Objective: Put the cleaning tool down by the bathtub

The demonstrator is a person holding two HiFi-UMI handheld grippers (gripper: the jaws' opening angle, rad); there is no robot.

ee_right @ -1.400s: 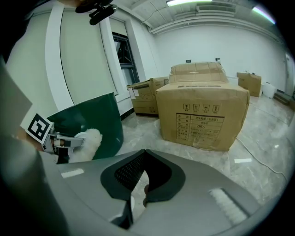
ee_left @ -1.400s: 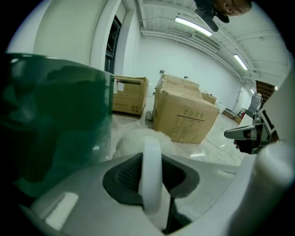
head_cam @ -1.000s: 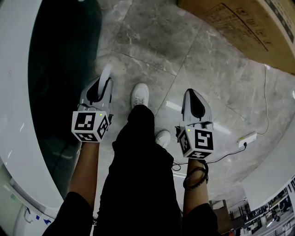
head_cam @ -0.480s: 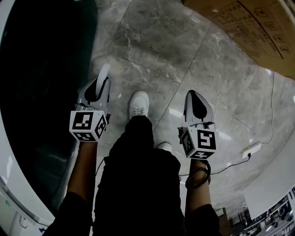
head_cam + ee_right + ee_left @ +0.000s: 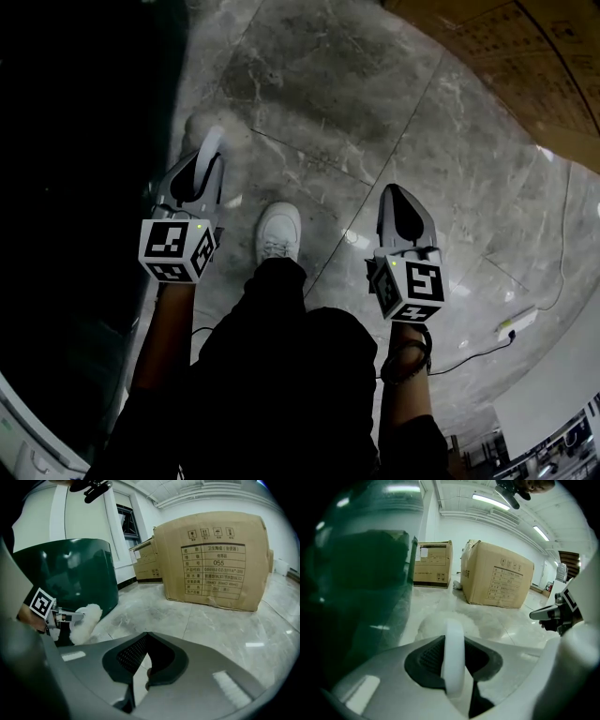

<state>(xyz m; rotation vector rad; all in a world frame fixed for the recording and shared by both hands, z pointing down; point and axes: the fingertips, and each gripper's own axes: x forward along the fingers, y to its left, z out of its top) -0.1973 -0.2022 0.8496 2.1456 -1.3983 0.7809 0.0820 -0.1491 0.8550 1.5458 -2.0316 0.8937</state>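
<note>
My left gripper (image 5: 208,157) is shut on the white handle (image 5: 453,660) of the cleaning tool. Its fluffy white head (image 5: 449,622) hangs just beyond the jaws, over the grey marble floor, and shows again as a white tuft (image 5: 86,619) in the right gripper view. The dark green bathtub (image 5: 75,187) fills the left side, close beside the left gripper; its green wall (image 5: 361,597) stands right next to the tool. My right gripper (image 5: 397,191) hovers over the floor to the right, shut with nothing in it (image 5: 146,676).
Large cardboard boxes (image 5: 506,47) stand at the far right, also ahead of both grippers (image 5: 499,581) (image 5: 213,562), with a smaller box (image 5: 432,564) by the tub. A white power strip (image 5: 517,323) and its cable lie at the right. The person's white shoe (image 5: 279,230) is between the grippers.
The view has shifted toward the tub, so its white rim has slid out at the left. Both grippers keep their hold and spacing; the white shoe has stepped forward.
</note>
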